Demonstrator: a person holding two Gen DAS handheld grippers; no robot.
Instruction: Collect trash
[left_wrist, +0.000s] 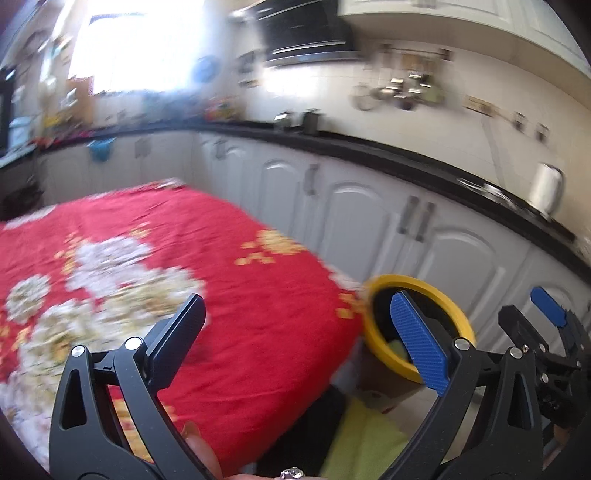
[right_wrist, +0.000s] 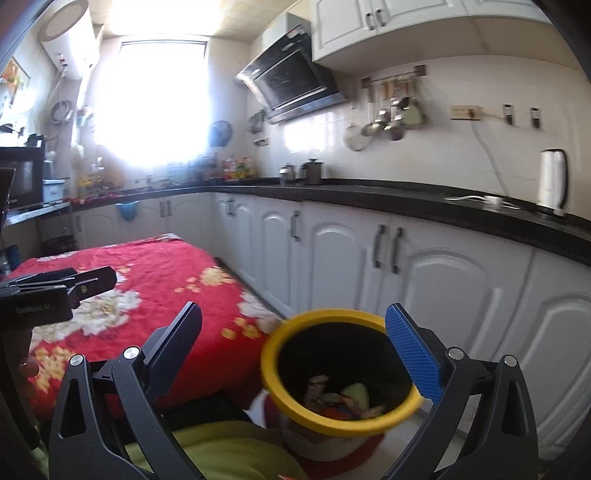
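Observation:
A trash bin with a yellow rim (right_wrist: 340, 373) stands on the floor beside the table; several pieces of trash (right_wrist: 343, 400) lie in it. My right gripper (right_wrist: 295, 350) is open and empty, just above and around the bin's mouth. My left gripper (left_wrist: 299, 332) is open and empty above the table's near right edge, with the bin (left_wrist: 417, 328) to its right. The right gripper also shows in the left wrist view (left_wrist: 535, 317). The left gripper shows at the left edge of the right wrist view (right_wrist: 74, 282).
The table carries a red floral cloth (left_wrist: 207, 266). White base cabinets (right_wrist: 369, 258) under a black counter (right_wrist: 406, 199) run along the right. A white kettle (right_wrist: 552, 181) stands on the counter. Something yellow-green (right_wrist: 221, 450) lies near the bottom.

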